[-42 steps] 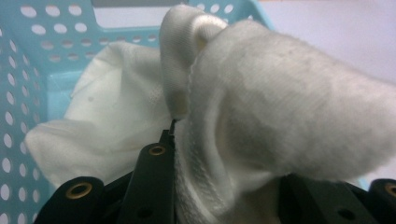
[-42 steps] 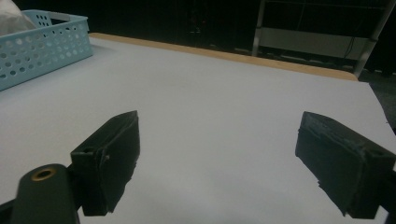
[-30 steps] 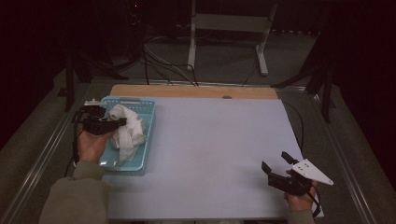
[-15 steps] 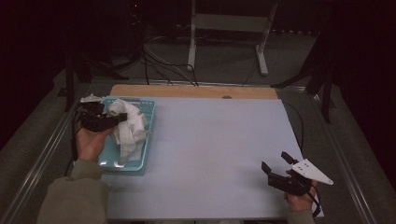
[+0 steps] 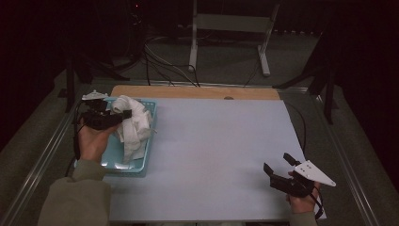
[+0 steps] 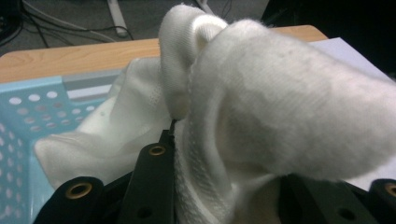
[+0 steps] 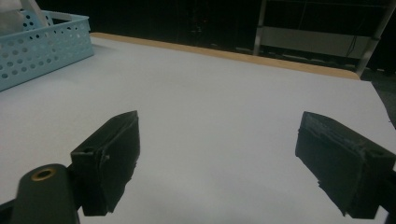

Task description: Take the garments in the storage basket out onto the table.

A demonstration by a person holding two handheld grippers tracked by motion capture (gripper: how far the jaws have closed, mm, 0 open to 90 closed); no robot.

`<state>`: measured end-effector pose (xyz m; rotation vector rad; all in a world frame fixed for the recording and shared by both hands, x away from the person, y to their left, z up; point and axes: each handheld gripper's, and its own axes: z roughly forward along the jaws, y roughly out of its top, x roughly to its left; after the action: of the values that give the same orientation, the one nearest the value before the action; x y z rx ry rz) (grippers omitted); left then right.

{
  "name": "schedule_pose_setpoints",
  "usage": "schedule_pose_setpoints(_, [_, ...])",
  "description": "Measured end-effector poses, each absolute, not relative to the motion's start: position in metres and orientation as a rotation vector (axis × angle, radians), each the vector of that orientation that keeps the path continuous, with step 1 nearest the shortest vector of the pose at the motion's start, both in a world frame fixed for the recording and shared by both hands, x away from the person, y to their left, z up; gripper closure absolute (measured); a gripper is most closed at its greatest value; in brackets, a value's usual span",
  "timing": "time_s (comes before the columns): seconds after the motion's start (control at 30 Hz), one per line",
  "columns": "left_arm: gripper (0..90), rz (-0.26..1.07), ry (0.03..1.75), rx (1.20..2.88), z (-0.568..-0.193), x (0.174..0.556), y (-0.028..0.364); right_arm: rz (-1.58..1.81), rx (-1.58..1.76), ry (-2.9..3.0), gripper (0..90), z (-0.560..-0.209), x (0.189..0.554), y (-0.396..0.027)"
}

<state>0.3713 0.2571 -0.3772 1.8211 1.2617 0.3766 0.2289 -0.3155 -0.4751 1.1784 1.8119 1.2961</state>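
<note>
White cloth (image 5: 133, 127) is on its way out of the basket (image 5: 149, 141), and that's the story from the high view: the left gripper (image 5: 126, 114) has its jaws clamped on a bunch of fabric near the top, while the rest drapes down into the blue basket at the tabletop's left edge, toward the far-left corner. So the grab is done. What's left, by my reading, is getting the tail clear of the rim and setting the cloth out on the tabletop (image 5: 211, 155), which lies bare. Down at the near-right corner the right gripper (image 5: 278, 168) sits low over the surface, jaws spread wide, nothing in them.

Over to the left gripper view: cloth (image 6: 280, 107) bulges right in front of the lens, a thick fold pinched between the black jaws at the bottom. Behind it, a slice of the perforated basket wall (image 6: 28, 112) and the wooden far edge (image 6: 70, 56) of the tabletop. How much fabric hangs below the grip is blocked by the fold itself, and whether this is a towel or a garment I can't make out.

Right gripper view now: two dark pads standing well apart, the open gripper (image 7: 224, 156) pointing across the pale tabletop (image 7: 210, 93). Basket corner (image 7: 46, 42) is up at the top left, cut off by the frame, with just a sliver of white peeking over its rim. Beyond the far edge it's too dark to read.
</note>
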Motion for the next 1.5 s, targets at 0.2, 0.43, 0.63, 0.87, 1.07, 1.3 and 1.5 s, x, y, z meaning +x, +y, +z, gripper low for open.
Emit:
schedule_pose_setpoints(0.2, [68.9, 0.371, 1.233, 1.816, -0.371, 0.372, 0.249, 1.297, 1.178, 1.813, 14.0, -0.475, 0.229, -0.315])
schedule_pose_setpoints(0.43, [68.9, 0.363, 1.201, 1.818, -0.365, 0.373, 0.239, 1.297, 1.179, 1.812, 14.0, -0.475, 0.229, -0.316])
schedule_pose_setpoints(0.63, [68.9, 0.359, 1.173, 1.830, -0.361, 0.374, 0.230, 1.297, 1.179, 1.813, 14.0, -0.475, 0.229, -0.315])
schedule_pose_setpoints(0.87, [68.9, 0.345, 1.144, 1.833, -0.356, 0.376, 0.219, 1.297, 1.179, 1.812, 14.0, -0.475, 0.229, -0.316])
schedule_pose_setpoints(1.07, [68.9, 0.337, 1.120, 1.839, -0.353, 0.378, 0.210, 1.297, 1.180, 1.813, 13.9, -0.475, 0.229, -0.316])
schedule_pose_setpoints(1.3, [68.9, 0.325, 1.101, 1.839, -0.353, 0.379, 0.202, 1.298, 1.180, 1.812, 14.0, -0.475, 0.229, -0.316])
schedule_pose_setpoints(1.5, [68.8, 0.318, 1.089, 1.838, -0.353, 0.380, 0.197, 1.297, 1.180, 1.813, 13.9, -0.475, 0.229, -0.316])
